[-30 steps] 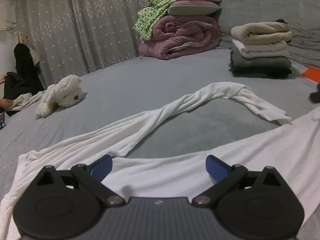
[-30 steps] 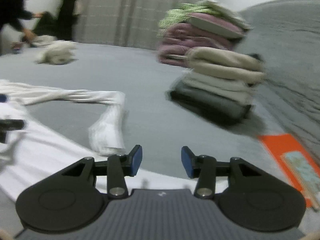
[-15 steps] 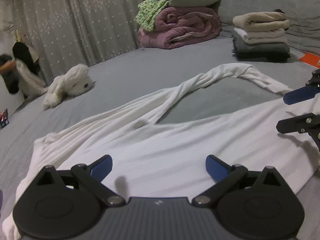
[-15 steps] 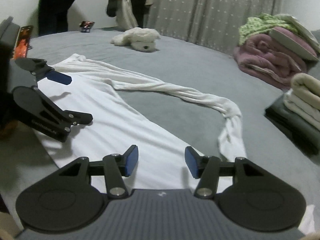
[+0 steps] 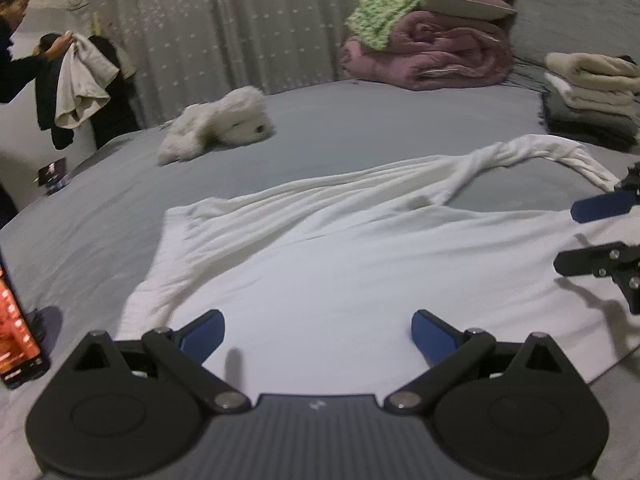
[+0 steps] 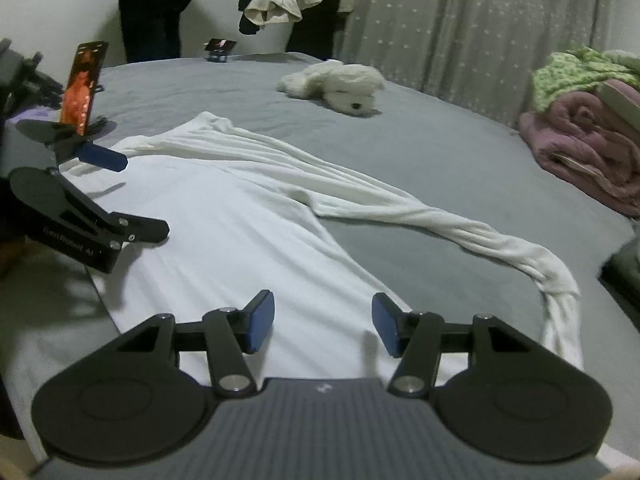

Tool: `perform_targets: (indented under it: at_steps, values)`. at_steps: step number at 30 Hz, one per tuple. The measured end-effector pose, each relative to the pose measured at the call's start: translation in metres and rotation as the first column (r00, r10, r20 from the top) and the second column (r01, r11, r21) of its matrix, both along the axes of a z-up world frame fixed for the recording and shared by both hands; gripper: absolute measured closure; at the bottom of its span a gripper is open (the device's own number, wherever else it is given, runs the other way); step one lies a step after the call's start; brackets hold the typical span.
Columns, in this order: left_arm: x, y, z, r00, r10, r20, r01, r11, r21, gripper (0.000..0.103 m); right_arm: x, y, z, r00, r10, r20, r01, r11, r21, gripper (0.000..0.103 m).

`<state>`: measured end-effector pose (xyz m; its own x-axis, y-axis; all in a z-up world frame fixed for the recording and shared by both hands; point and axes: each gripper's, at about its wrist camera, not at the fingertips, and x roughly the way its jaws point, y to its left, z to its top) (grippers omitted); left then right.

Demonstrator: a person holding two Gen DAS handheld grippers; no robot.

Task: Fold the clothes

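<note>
Both grippers have swung leftward over the bed since a second ago, so that the white long-sleeved top (image 5: pixel 360 272) now fills the near ground of each view where grey bedding showed before, and the plush toy dog (image 5: pixel 224 126) has come toward the middle of the left view; the left gripper (image 5: pixel 318 332) hangs over the near hem with its tongs spread wide and nothing between them; the right gripper (image 6: pixel 323 328) sits over the same hem further right, its tongs about half spread and empty, the cloth lying beneath rather than pinched; the top lies flat across the near part of the grey bed (image 6: pixel 440 152), body spread toward the viewer, one sleeve (image 6: pixel 460 232) trailing as a twisted rope toward the far right, its cuff bent back toward the near side; a stack of folded towels (image 5: pixel 592 96) and a pile of quilts (image 5: pixel 428 52) stand well apart at the far right; by my reading the step in hand is lining up for a first fold, nothing yet grasped; the next move probably calls for each gripper to drop to the cloth edge, pinch a single layer, and bring the stray sleeve in over the body before the halves are laid together.
</note>
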<state>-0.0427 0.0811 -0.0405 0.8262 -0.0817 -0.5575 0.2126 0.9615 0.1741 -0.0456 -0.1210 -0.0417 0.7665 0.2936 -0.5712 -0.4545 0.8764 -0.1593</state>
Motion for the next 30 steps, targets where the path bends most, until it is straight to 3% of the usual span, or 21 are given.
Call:
perform_targets:
  at_steps: [9, 17, 22, 30]
  values:
    - [0.003, 0.045, 0.000, 0.994, 0.109, -0.009, -0.109, 0.994, -0.013, 0.003, 0.012, 0.031, -0.003, 0.998, 0.056, -0.018, -0.056, 0.998, 0.008, 0.044]
    - [0.009, 0.072, 0.013, 0.977, 0.211, -0.014, -0.211, 0.974, -0.080, 0.003, 0.018, 0.042, -0.007, 0.998, 0.063, -0.023, -0.063, 0.998, 0.004, 0.042]
    - [0.018, 0.063, 0.025, 0.980, 0.198, -0.008, -0.197, 0.973, -0.119, 0.003, 0.022, 0.041, -0.007, 0.998, 0.050, -0.029, -0.049, 0.999, 0.016, 0.040]
    - [0.037, 0.025, 0.026, 0.990, 0.144, -0.006, -0.144, 0.985, -0.099, 0.003, 0.028, 0.035, -0.004, 0.999, 0.025, -0.021, -0.024, 0.999, 0.021, 0.040]
